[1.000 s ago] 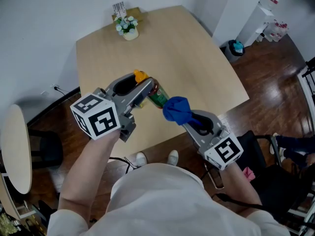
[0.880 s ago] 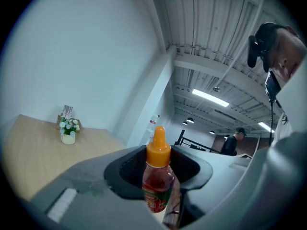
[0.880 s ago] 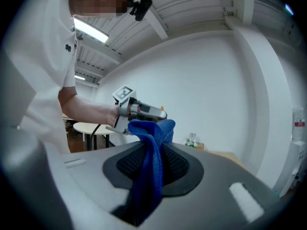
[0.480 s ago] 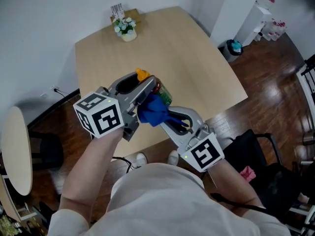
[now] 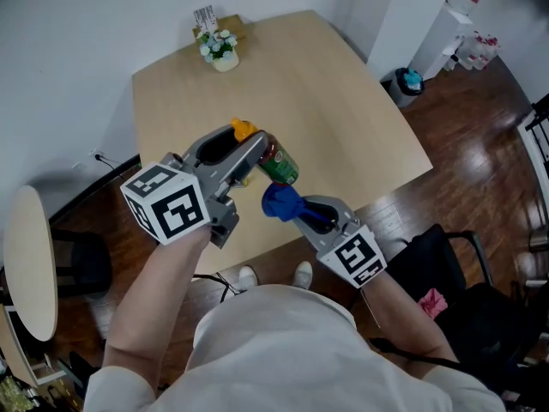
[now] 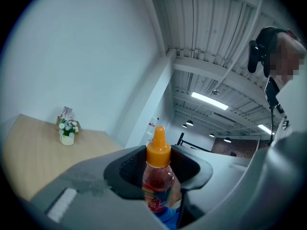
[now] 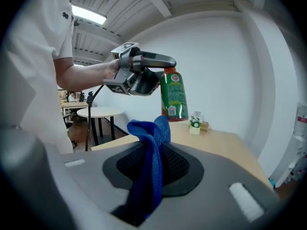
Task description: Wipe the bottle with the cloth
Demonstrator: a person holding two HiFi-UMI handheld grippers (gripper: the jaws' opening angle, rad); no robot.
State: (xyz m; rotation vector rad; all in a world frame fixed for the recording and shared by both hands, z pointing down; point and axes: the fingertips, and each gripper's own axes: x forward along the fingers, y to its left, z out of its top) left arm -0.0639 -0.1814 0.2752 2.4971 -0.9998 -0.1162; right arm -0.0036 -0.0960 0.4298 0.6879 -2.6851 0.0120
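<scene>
Head view: left claw clamped on the bottle, which is tilted and held above the tabletop. Right claw pinches the blue cloth just below the bottle's base; contact unclear.

one bottle, one cloth, one flower pot

The left gripper has its jaws clamped on the bottle, orange cap upright above them. A bit of blue cloth shows just below the bottle. Far left of the bottle, a small flower pot stands on the table.
</scene>
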